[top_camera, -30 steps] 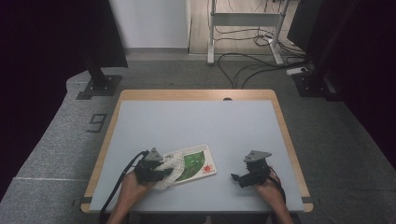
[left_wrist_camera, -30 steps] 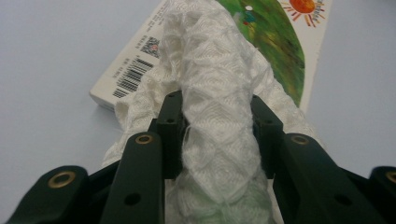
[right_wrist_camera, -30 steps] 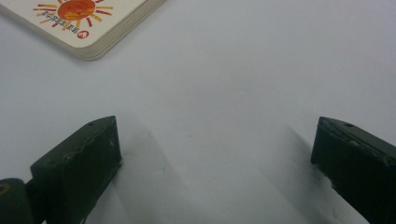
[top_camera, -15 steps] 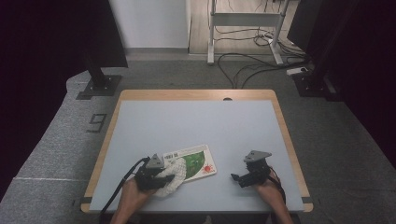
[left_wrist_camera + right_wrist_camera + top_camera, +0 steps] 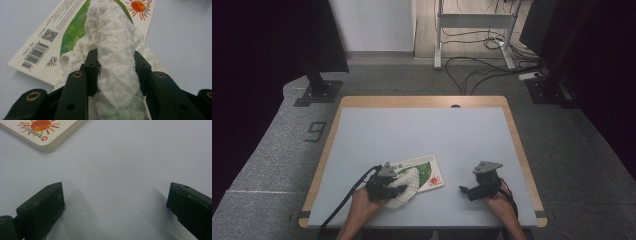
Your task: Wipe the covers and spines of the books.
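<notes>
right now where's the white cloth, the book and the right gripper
white cloth [image 5: 116,45]: left gripper view, on the bunched fold pinched between the jaws.
book [image 5: 424,169]: high view, on the green part of its cover.
right gripper [image 5: 115,202]: right gripper view, midway between its open jaws, over bare table.

Grey carpet floor [image 5: 272,165], loose cables [image 5: 477,65]
</notes>
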Available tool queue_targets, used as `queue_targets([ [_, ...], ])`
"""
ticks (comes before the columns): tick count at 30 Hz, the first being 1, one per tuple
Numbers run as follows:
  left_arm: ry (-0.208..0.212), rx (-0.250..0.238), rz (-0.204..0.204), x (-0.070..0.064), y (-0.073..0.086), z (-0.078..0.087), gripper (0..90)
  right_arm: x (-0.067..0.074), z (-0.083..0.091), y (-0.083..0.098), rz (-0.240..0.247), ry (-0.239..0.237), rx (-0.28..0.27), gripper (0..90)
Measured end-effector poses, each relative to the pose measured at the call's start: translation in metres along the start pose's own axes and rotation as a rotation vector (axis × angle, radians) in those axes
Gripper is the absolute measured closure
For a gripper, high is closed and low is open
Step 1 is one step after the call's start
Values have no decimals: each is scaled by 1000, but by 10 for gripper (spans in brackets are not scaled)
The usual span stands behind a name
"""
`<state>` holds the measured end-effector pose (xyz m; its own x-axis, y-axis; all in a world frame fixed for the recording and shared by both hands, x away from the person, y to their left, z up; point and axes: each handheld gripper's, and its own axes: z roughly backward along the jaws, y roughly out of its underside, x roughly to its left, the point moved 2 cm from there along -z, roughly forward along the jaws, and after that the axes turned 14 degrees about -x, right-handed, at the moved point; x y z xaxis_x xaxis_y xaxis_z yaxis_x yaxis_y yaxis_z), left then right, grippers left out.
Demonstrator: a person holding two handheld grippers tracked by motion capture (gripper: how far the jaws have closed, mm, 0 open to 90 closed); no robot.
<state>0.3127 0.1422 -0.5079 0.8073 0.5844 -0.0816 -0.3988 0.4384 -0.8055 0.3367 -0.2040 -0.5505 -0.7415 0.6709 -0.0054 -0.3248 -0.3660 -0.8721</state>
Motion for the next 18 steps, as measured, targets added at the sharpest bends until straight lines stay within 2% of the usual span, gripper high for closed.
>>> queue_targets([
  [18,32,5,-38,-9,-25,-38,641,0,0,0,-1,0,1,7],
])
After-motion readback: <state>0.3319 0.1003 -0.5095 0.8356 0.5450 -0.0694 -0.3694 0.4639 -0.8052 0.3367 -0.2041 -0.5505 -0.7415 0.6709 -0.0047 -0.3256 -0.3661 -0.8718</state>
